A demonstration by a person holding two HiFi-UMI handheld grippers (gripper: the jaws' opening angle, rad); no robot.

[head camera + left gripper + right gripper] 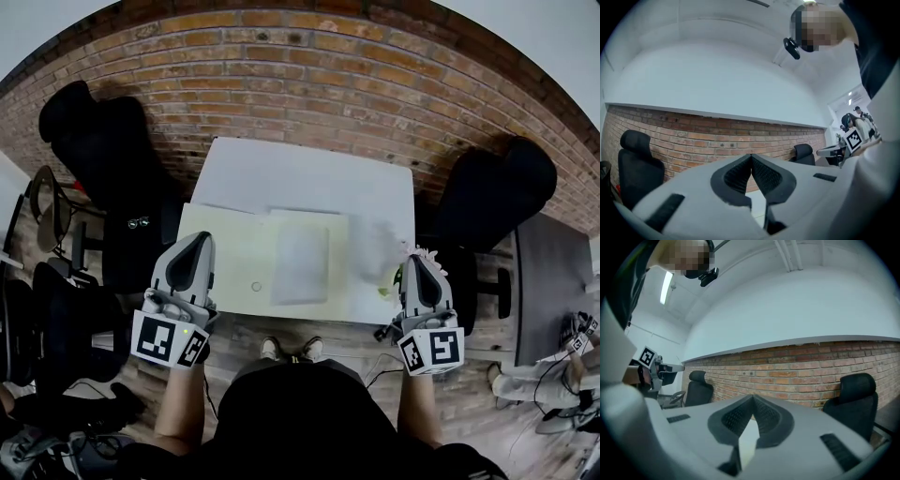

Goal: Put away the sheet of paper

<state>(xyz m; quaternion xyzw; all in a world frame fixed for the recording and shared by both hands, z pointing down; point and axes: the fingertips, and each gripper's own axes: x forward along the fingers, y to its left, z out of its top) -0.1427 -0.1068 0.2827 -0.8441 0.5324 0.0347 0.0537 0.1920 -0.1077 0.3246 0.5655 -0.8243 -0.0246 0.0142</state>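
Sheet [300, 262]: lying flat on table [300, 173], right of left claw [199, 240], left of right claw [416, 258], long axis running ahead alongside both; both claws pinching shut on nothing; left looking slightly nearer

Head camera sits above the person, looking steeply down on the bench [309, 159], brick wall [309, 66] beyond. Cameras on the left claw [751, 157] and right claw [753, 399] ride low, close behind the jaws, tilted up toward wall and ceiling [717, 61]. All three share the wall and black chairs [103, 131].
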